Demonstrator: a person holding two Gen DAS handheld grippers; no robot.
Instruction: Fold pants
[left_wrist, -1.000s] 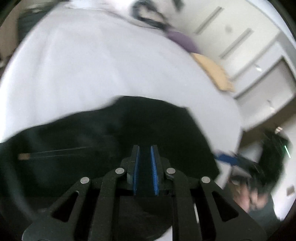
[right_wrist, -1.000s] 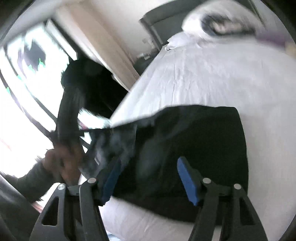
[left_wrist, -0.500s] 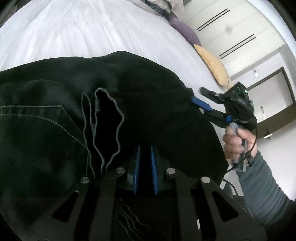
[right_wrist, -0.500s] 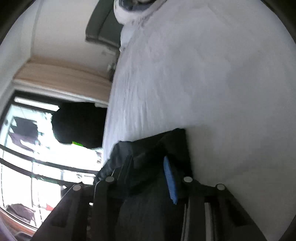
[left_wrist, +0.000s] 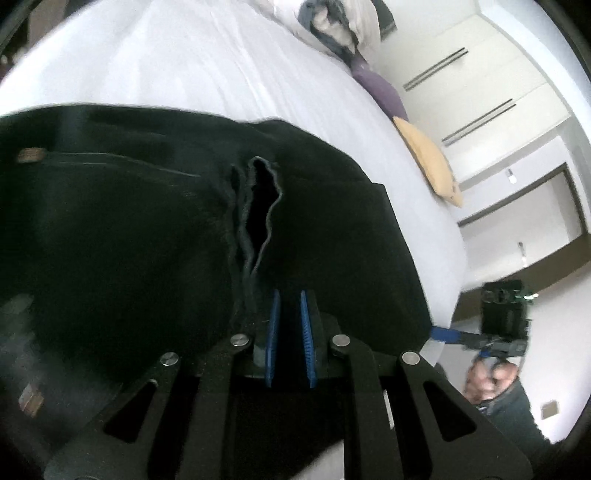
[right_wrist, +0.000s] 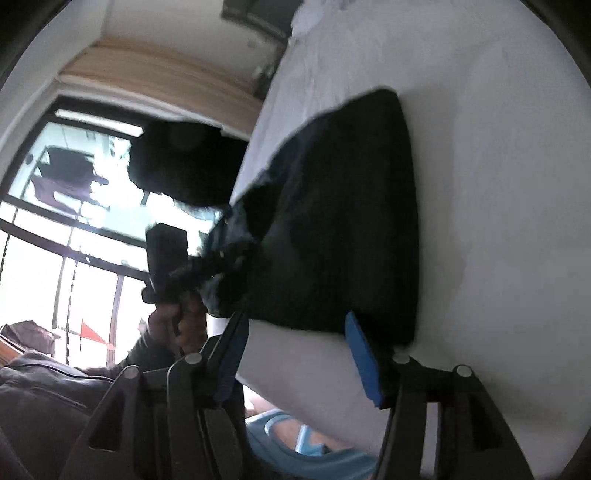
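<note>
Black pants (left_wrist: 147, 229) lie folded on a white bed (left_wrist: 177, 59), near its front edge. My left gripper (left_wrist: 290, 317) is nearly shut and grips the pants' fabric by the bunched hem openings (left_wrist: 258, 206). In the right wrist view the pants (right_wrist: 343, 221) form a dark folded stack on the bed (right_wrist: 498, 184). My right gripper (right_wrist: 295, 343) is open and empty, just off the stack's near edge. The left gripper (right_wrist: 207, 266) shows there too, holding the fabric at the stack's left end. The right gripper also shows in the left wrist view (left_wrist: 443, 334).
Pillows and bedding (left_wrist: 332, 22) lie at the head of the bed, with a purple cushion (left_wrist: 380, 92) and a yellow cushion (left_wrist: 428, 162) along its right side. White wardrobe doors (left_wrist: 498, 92) stand beyond. A window (right_wrist: 55, 221) is to the left.
My right gripper has let go and drawn back off the stack's edge, jaws wide open. My left gripper stays shut on the fabric and has shifted a little.
</note>
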